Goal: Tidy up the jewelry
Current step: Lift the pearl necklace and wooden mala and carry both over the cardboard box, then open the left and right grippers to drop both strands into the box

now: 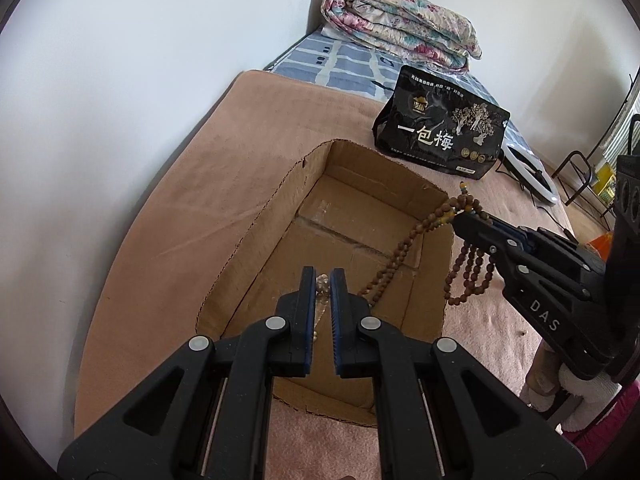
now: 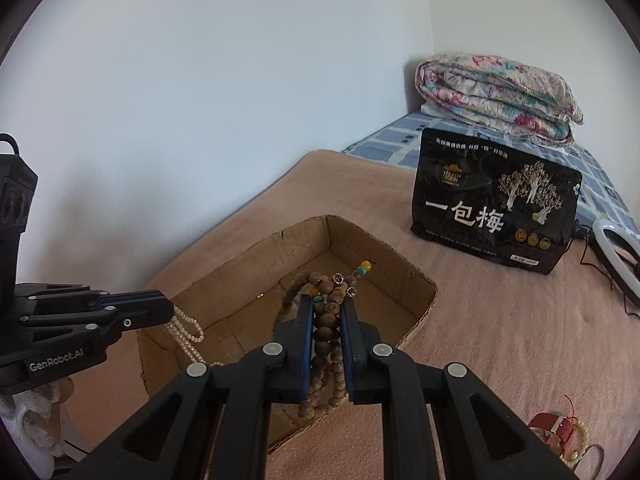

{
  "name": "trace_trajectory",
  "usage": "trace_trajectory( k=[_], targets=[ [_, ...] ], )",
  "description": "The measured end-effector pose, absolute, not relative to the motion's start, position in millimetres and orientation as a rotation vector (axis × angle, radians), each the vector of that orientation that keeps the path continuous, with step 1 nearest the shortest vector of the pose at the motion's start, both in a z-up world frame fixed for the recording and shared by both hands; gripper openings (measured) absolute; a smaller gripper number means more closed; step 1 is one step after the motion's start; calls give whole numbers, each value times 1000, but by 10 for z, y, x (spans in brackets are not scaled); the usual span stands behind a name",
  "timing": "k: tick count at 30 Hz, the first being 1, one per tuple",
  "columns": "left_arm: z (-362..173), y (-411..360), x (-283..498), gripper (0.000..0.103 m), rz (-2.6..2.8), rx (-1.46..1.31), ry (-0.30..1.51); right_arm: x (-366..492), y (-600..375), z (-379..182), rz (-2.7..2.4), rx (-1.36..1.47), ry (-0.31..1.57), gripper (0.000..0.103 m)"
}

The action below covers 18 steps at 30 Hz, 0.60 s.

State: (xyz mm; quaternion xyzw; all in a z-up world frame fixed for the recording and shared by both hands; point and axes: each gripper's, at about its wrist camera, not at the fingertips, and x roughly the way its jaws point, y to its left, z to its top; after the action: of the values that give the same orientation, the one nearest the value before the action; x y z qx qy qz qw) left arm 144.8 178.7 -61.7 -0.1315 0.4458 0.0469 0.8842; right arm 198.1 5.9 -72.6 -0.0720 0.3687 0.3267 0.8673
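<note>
An open cardboard box (image 1: 256, 216) (image 2: 420, 284) lies on the pink blanket. My left gripper (image 1: 323, 276) is shut on a white pearl necklace (image 1: 322, 285) and holds it over the box's near end; the pearls hang from it in the right wrist view (image 2: 188, 330). My right gripper (image 2: 327, 300) is shut on a brown wooden bead string (image 2: 326, 320) with yellow and teal beads, held over the box's right wall. In the left wrist view the right gripper (image 1: 460, 218) holds those beads (image 1: 404, 246), which trail down into the box.
A black snack bag (image 1: 438, 132) (image 2: 492, 200) stands behind the box. A folded floral quilt (image 1: 400, 24) lies at the back. A white ring light (image 1: 528, 174) lies to the right. A red strap and more pearls (image 2: 560, 434) lie on the blanket at the lower right.
</note>
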Motion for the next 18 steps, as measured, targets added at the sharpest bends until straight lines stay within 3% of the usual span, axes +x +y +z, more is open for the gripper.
trace_trajectory(
  k=[7, 12, 14, 15, 16, 18],
  targets=[
    [-640, 1800, 1453, 5, 121, -256, 934, 2039, 56, -799, 676, -134, 809, 14],
    [-610, 1797, 1433, 5, 131, -242, 917, 2036, 29, -750, 654, -121, 792, 43],
    [-595, 1790, 1427, 12, 135, -230, 912, 2026, 24, -739, 648, -120, 790, 50],
    [-587, 1788, 1424, 25, 135, -227, 908, 2022, 20, -735, 642, -121, 790, 51],
    [-577, 1782, 1414, 31, 133, -225, 902, 2016, 18, -732, 639, -122, 789, 52],
    [-560, 1771, 1411, 31, 131, -217, 899, 2014, 7, -721, 637, -121, 789, 52]
  ],
)
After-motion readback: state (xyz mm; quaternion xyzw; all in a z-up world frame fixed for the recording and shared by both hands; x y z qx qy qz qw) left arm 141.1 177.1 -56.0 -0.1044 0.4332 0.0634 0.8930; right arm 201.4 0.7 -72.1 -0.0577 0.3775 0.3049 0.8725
